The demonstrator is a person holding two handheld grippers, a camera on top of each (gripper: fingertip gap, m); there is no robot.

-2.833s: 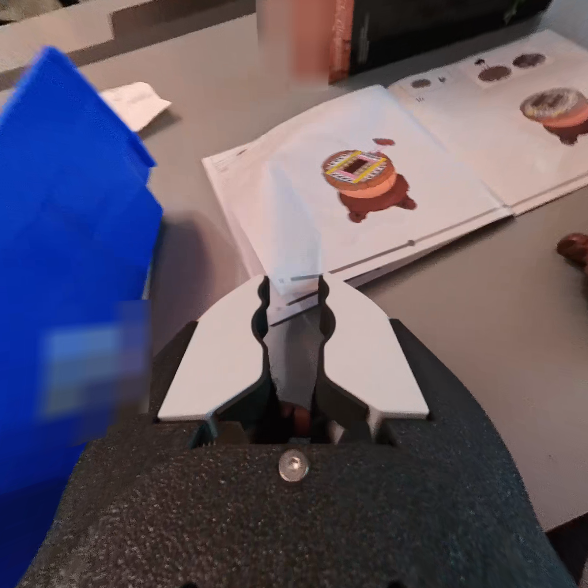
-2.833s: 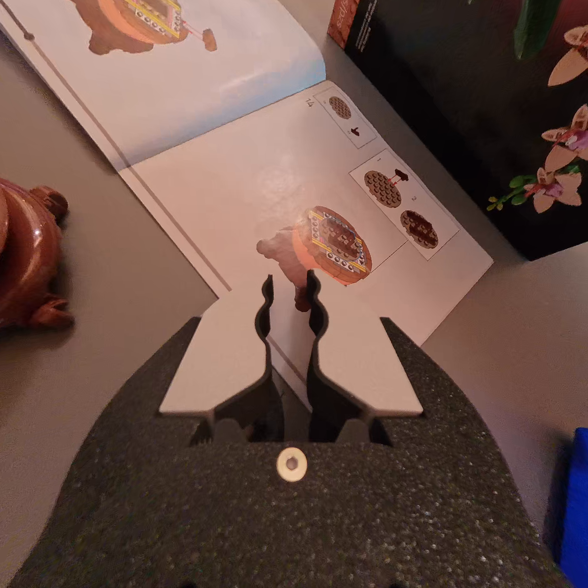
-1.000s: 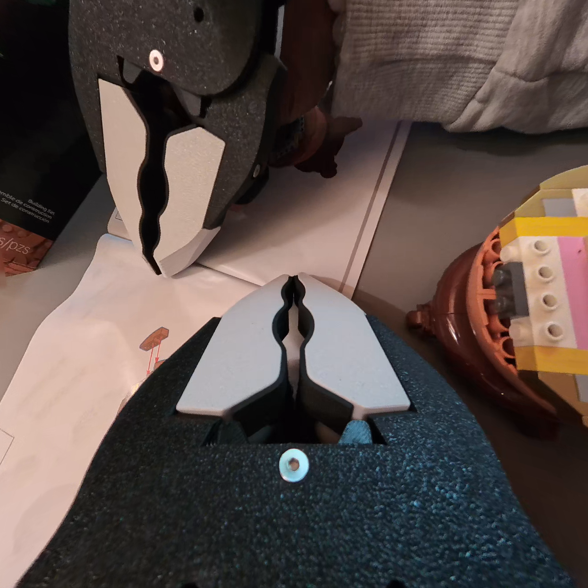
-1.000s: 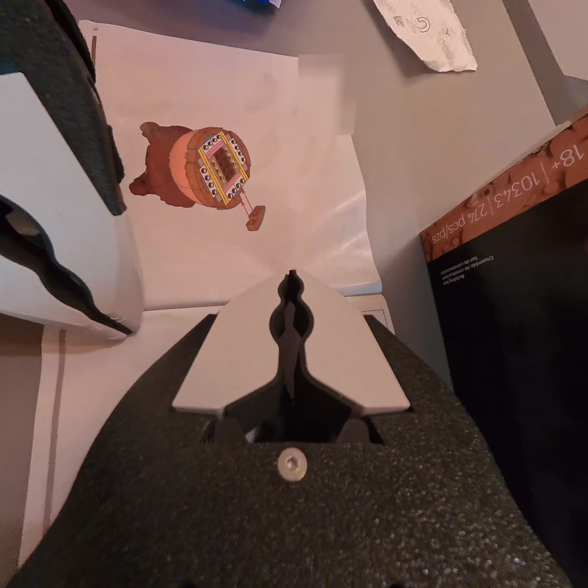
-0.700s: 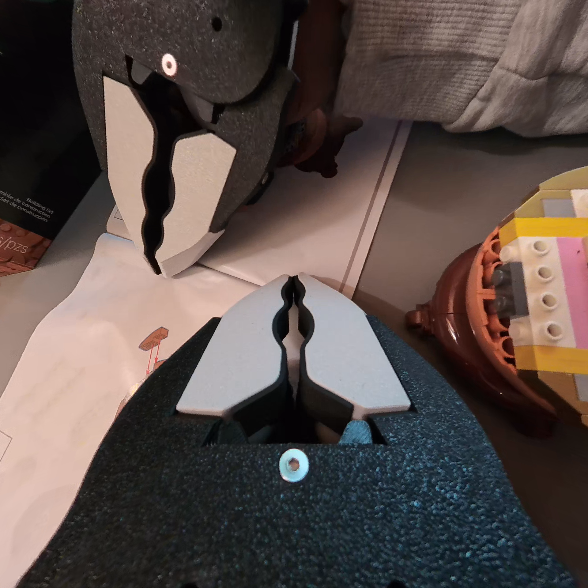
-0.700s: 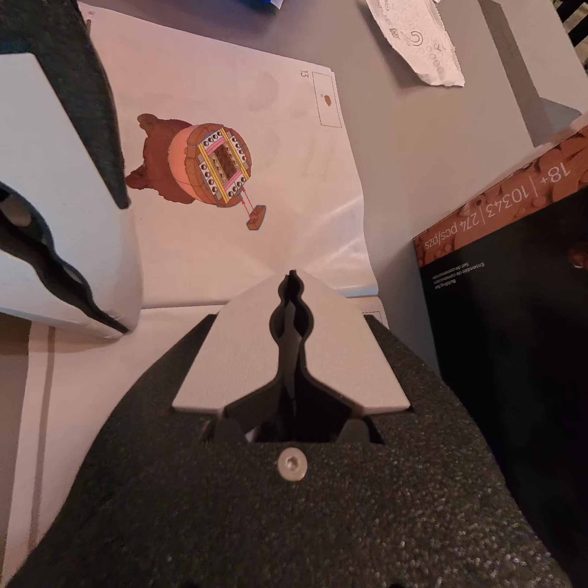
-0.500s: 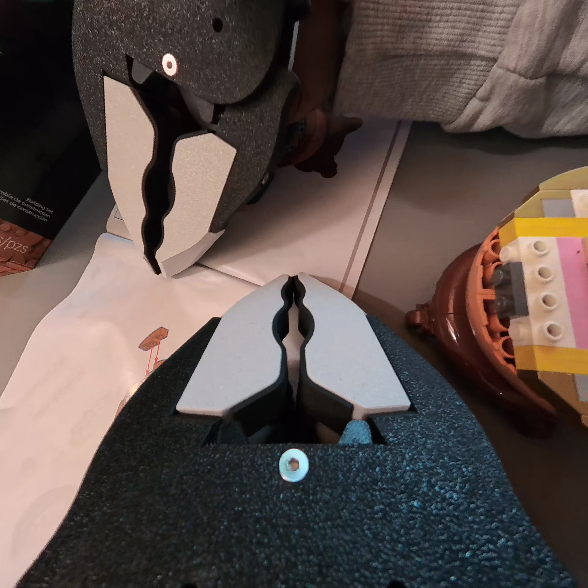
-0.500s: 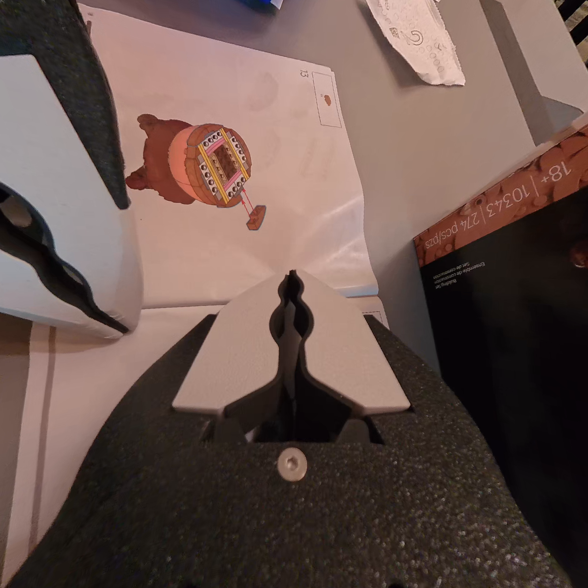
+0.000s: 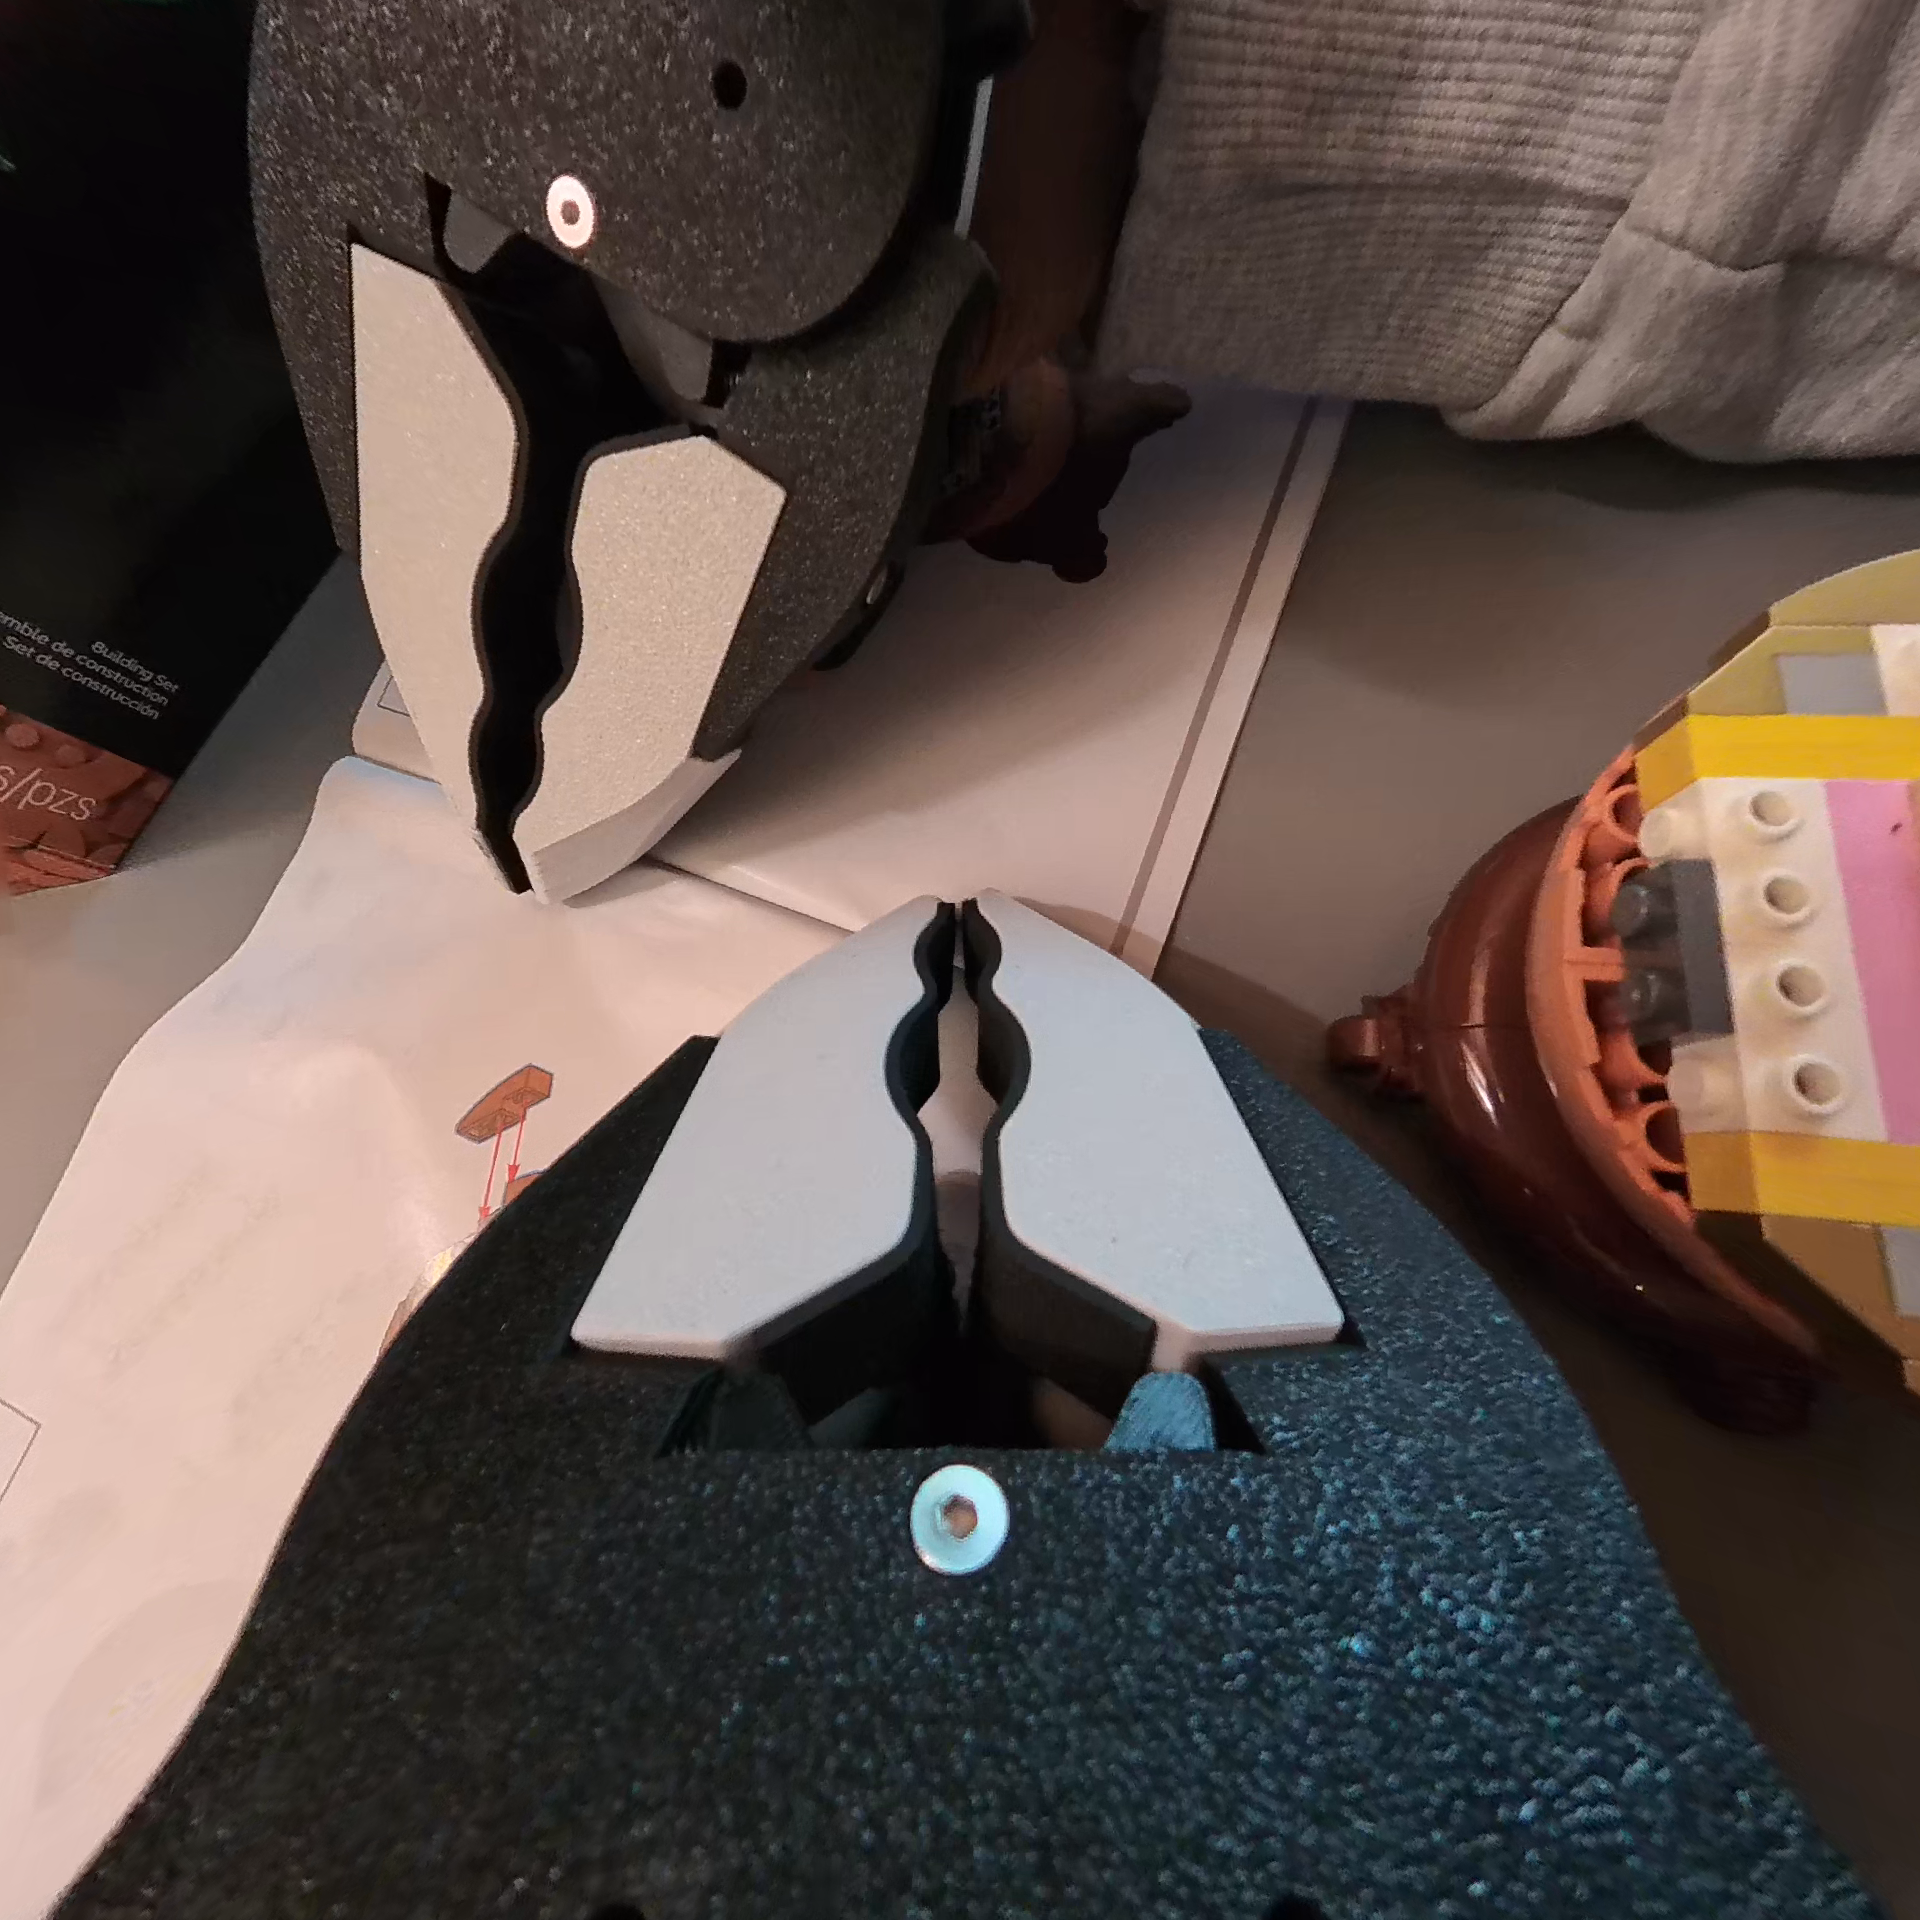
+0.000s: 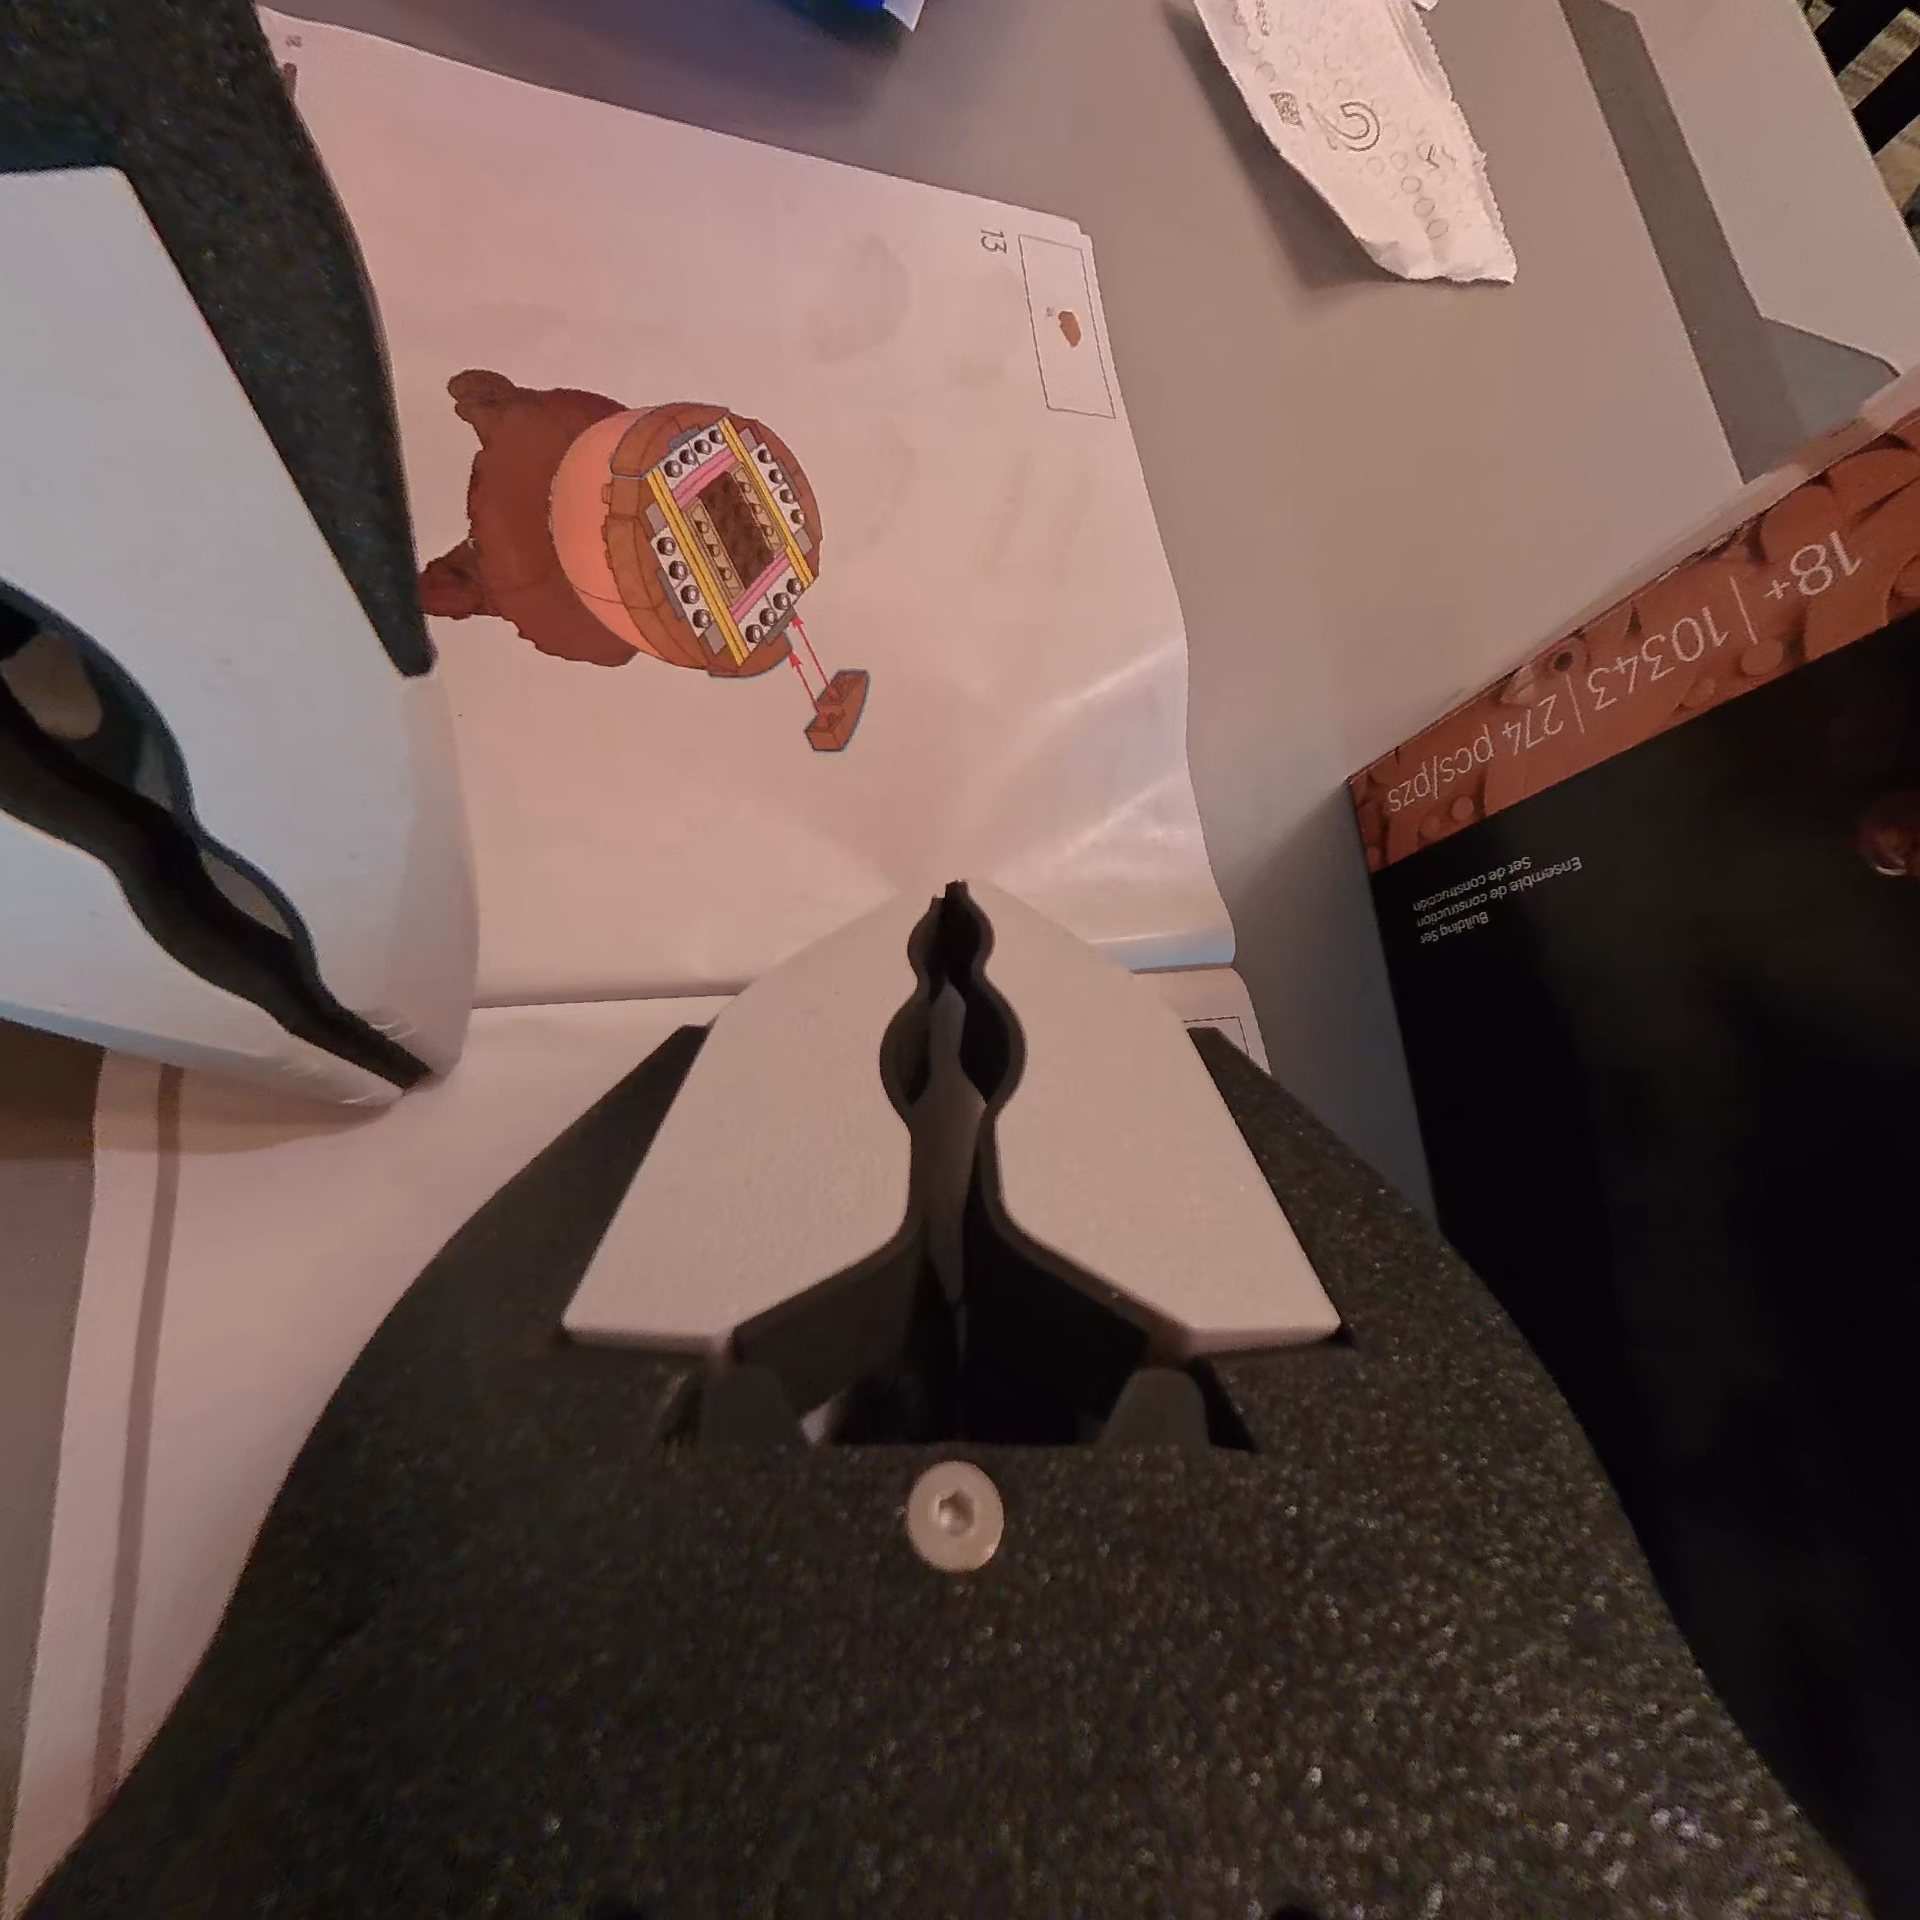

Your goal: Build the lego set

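Lego model (image 9: 1704, 1049) cropped at right edge

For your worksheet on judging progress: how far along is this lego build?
Done: the brown pot has its white, yellow and pink core. In hand: nothing visible; the left gripper and right gripper are shut, empty, over the open booklet. Left: the small brown brick drawn there is not yet picked; the core's studs are uncovered.

Glossy brown plastic lego model (image 9: 1538, 1132), smooth paper instruction booklet (image 10: 665, 831), matt grey table (image 10: 1299, 436), ribbed knit cloth sleeve (image 9: 1351, 208), and rough speckled left gripper (image 9: 958, 920) body were seen.
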